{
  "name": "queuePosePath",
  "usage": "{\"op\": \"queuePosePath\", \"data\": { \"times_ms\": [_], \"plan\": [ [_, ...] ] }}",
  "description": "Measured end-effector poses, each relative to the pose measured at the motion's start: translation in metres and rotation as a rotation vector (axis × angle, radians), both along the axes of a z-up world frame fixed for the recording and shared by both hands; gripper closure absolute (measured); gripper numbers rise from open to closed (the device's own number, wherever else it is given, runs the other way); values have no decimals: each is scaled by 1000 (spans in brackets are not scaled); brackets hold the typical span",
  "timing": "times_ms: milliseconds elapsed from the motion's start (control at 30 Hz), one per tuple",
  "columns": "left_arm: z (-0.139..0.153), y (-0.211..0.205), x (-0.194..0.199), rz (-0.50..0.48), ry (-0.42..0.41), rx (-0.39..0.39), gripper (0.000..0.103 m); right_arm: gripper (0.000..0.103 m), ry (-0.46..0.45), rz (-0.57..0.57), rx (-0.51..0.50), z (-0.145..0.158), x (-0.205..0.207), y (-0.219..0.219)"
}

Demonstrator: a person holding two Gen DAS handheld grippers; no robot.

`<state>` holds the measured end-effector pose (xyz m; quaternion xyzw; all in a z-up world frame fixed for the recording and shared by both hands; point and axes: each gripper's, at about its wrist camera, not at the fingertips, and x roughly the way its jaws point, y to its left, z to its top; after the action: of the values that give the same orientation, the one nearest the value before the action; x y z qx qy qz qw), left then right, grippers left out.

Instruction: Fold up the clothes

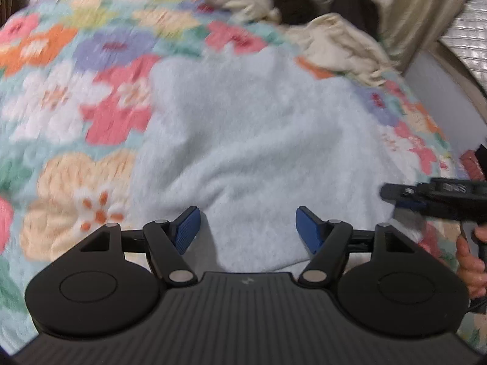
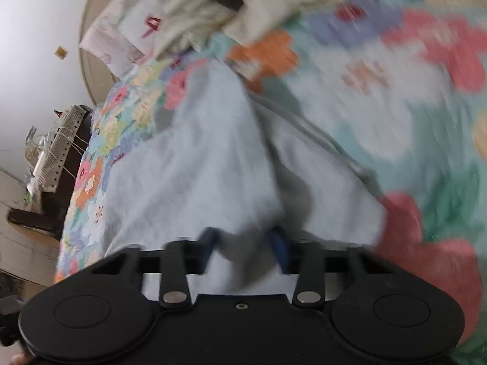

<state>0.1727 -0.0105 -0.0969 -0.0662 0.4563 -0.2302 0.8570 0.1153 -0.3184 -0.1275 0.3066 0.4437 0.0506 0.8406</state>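
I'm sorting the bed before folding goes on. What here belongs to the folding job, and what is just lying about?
Job:
light blue garment
left gripper, open above it
right gripper, closed on a bunch of it

Lying about:
cream clothes
floral blanket, underneath
pillow

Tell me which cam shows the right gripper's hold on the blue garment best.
Right wrist view: the right gripper has its blue fingers closed on a bunched fold of the light blue garment, though blurred. The left wrist view shows that gripper only side-on at the frame edge, its hold unclear.
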Motion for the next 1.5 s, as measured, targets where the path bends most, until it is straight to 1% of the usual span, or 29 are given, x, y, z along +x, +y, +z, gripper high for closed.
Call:
{"op": "queuePosePath", "data": {
  "times_ms": [33, 300, 333, 367, 400, 433, 467, 500, 567, 633, 667, 767, 800, 867, 933, 967, 1000, 1033, 1067, 1100, 1133, 1200, 1233, 1300, 1333, 1400, 1433, 1467, 1500],
  "plan": [
    [0, -6, 0, -18, -8, -10, 35, 81, -12, 17, -19, 4, 4, 6],
    [1, -53, -1, -158, -76, -86, 35, 83, -109, 152, -175, 34, 38, 52],
    [1, -58, -1, -175, -85, -95, 35, 83, -109, 165, -174, 36, 43, 54],
    [1, -64, -1, -193, -93, -105, 34, 83, -97, 171, -134, 35, 46, 50],
    [2, -70, -1, -210, -102, -114, 39, 82, -90, 172, -83, 35, 47, 46],
    [1, -75, -1, -224, -106, -124, 50, 80, -83, 173, -33, 34, 48, 42],
    [-4, -75, 3, -205, -80, -136, 80, 80, -77, 173, 18, 33, 49, 37],
    [-9, -75, 7, -186, -54, -148, 91, 80, -75, 168, 67, 33, 47, 32],
    [-17, -72, 13, -152, -16, -162, 91, 79, -89, 135, 107, 31, 38, 23],
    [-23, -68, 17, -122, 7, -165, 91, 78, -103, 113, 60, 31, 29, 17],
    [-25, -67, 19, -107, 17, -168, 91, 72, -106, 107, 34, 30, 26, 15],
    [-28, -59, 23, -91, 50, -242, 91, 65, -95, 104, -2, 21, 23, 14],
    [-28, -57, 23, -92, 53, -254, 91, 63, -93, 105, 1, 17, 22, 14],
    [-29, -55, 23, -96, 59, -276, 91, 51, -93, 111, 48, 8, 27, 14],
    [-29, -53, 22, -99, 67, -298, 91, 43, -84, 110, 87, -1, 35, 14],
    [-29, -52, 22, -101, 72, -309, 91, 40, -74, 101, 110, -9, 40, 14],
    [-29, -51, 22, -103, 77, -319, 91, 40, -61, 88, 143, -15, 43, 13],
    [-29, -51, 21, -103, 77, -320, 91, 44, -46, 72, 190, -21, 44, 11],
    [-29, -51, 20, -105, 76, -319, 91, 67, -45, 66, 239, -24, 44, 9],
    [-28, -52, 19, -111, 74, -311, 91, 80, -70, 77, 248, -21, 41, 10],
    [-25, -53, 18, -120, 80, -310, 91, 91, -101, 90, 199, -12, 36, 12],
    [-18, -55, 14, -139, 92, -308, 91, 94, -163, 115, 87, 8, 24, 17],
    [-15, -56, 12, -147, 96, -304, 91, 94, -190, 124, 6, 20, 15, 19],
    [-5, -53, 3, -144, 70, -246, 89, 94, -218, 109, -115, 40, -5, 16],
    [0, -52, -2, -141, 56, -212, 88, 95, -221, 91, -160, 48, -15, 12],
    [6, -47, -12, -111, 23, -75, 88, 96, -204, 46, -229, 55, -32, 4],
    [5, -41, -14, -78, 31, -17, 88, 96, -181, 27, -255, 55, -40, -1],
    [4, -35, -16, -47, 38, 36, 88, 97, -153, 16, -257, 50, -44, -5],
    [4, -25, -15, -19, 46, 49, 88, 98, -120, 6, -248, 42, -47, -9]
  ]
}}
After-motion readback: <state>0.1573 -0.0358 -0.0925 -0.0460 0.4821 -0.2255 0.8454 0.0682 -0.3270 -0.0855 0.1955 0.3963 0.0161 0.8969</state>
